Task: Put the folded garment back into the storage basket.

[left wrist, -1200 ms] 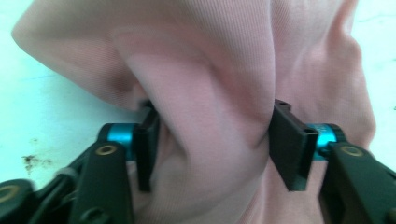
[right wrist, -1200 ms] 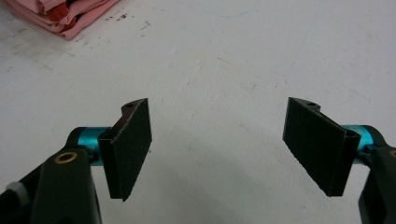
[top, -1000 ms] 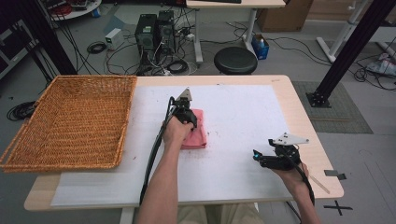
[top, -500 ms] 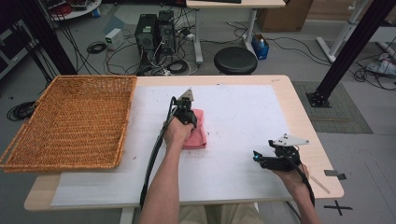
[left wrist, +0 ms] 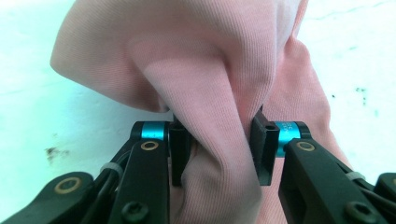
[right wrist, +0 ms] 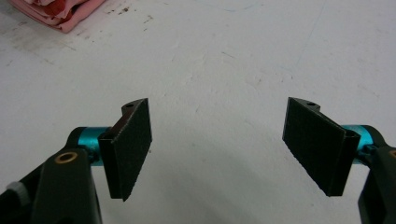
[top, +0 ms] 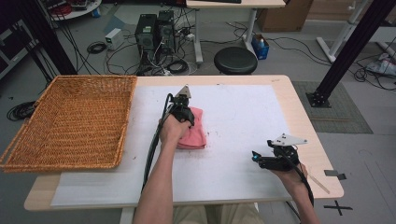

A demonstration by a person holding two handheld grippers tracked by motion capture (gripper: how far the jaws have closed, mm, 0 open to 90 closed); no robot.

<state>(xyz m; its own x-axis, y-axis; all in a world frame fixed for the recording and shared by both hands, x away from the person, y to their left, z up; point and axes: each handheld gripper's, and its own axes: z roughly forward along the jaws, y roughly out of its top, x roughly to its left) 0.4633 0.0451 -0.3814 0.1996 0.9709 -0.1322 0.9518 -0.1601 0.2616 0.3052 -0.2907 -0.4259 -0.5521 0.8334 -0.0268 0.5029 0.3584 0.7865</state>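
The left gripper [left wrist: 218, 144] has just been closing its jaws, and they now pinch a raised fold of the pink cloth [left wrist: 196, 70] between the pads. In the high view this gripper [top: 183, 108] sits at the frame's centre on the cloth [top: 195, 135], which lies bunched on the white bench [top: 243, 116]. The right gripper [right wrist: 217, 144] hangs wide and empty over bare bench at lower right [top: 273, 158], well apart from the cloth. A wicker basket [top: 70, 121] stands at the left.
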